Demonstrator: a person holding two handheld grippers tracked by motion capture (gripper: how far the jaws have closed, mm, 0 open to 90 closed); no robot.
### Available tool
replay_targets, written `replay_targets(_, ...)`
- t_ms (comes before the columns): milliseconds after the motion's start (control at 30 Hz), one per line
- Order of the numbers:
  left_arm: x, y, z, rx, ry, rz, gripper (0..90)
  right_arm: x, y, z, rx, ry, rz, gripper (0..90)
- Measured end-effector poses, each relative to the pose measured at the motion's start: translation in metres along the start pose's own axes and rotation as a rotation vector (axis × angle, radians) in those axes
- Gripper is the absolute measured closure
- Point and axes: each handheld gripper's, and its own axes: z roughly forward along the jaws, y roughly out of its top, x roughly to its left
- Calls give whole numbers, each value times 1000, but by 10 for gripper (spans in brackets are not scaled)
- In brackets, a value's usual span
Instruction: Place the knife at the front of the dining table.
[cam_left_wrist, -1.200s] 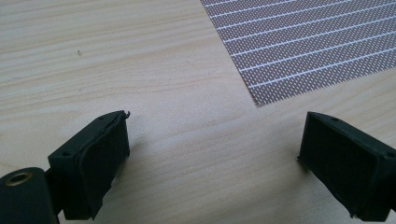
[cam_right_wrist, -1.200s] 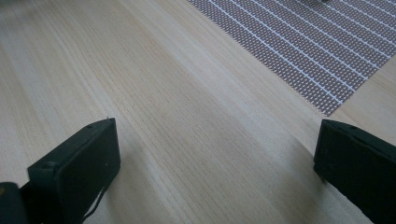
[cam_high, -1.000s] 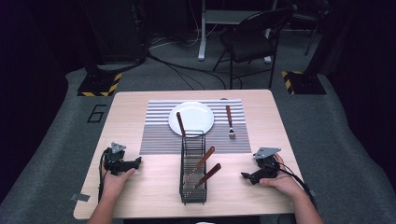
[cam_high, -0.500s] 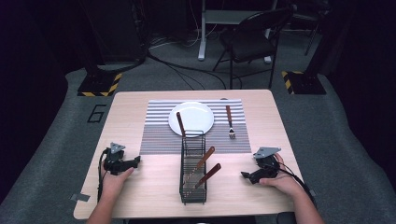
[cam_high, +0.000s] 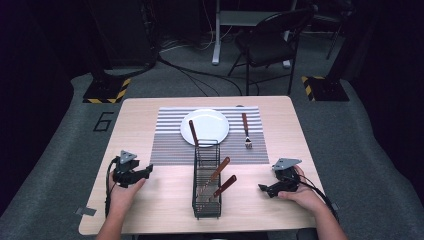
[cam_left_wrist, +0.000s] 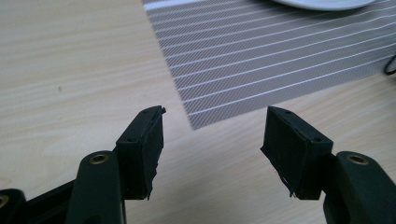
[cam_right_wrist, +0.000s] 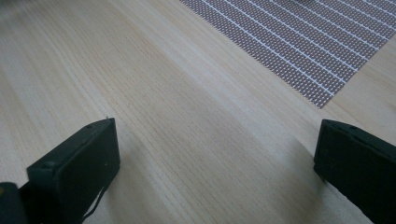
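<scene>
Black wire cutlery basket (cam_high: 206, 186) standing between our hands, left gripper (cam_high: 145, 171) hovering, jaws narrowing on nothing, right gripper (cam_high: 263, 188) resting spread wide on pale wooden table (cam_high: 150, 112).

A placemat (cam_high: 210, 135) lies on the far half of the table (cam_high: 150, 210), with a plate (cam_high: 205, 125) on its middle and a fork (cam_high: 245, 130) lying on it just right of the plate. A wire basket (cam_high: 206, 182) stands in front of the placemat at the table's middle, its far end over the mat's near edge, three utensils (cam_high: 218, 170) leaning in it. The left gripper (cam_high: 145, 171) is left of the basket, the right gripper (cam_high: 264, 188) to its right, both well apart from it
</scene>
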Motion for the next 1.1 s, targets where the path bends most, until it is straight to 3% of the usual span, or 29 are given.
replay_targets(67, -7, 5, -2, -1, -10, 4, 432, 0, 0, 0, 0, 0, 4, 0)
replay_targets(200, -21, 16, -3, 6, -76, 15, 439, 1, -1, -1, -3, -7, 8, 0)
replay_targets(367, -29, 29, -9, -14, -106, 44, 446, 3, -2, -2, -2, -18, 24, 0)
replay_targets(533, -36, 43, -9, -8, -146, 46, 486, 4, -4, -3, -2, -27, 29, 0)
replay_targets(733, -51, 49, -8, 1, -165, 96, 500, 4, -5, -5, 2, -24, 19, 0)
replay_targets(1100, -69, 71, -2, -1, -229, 116, 484, 5, -6, -6, 1, -25, 27, 0)
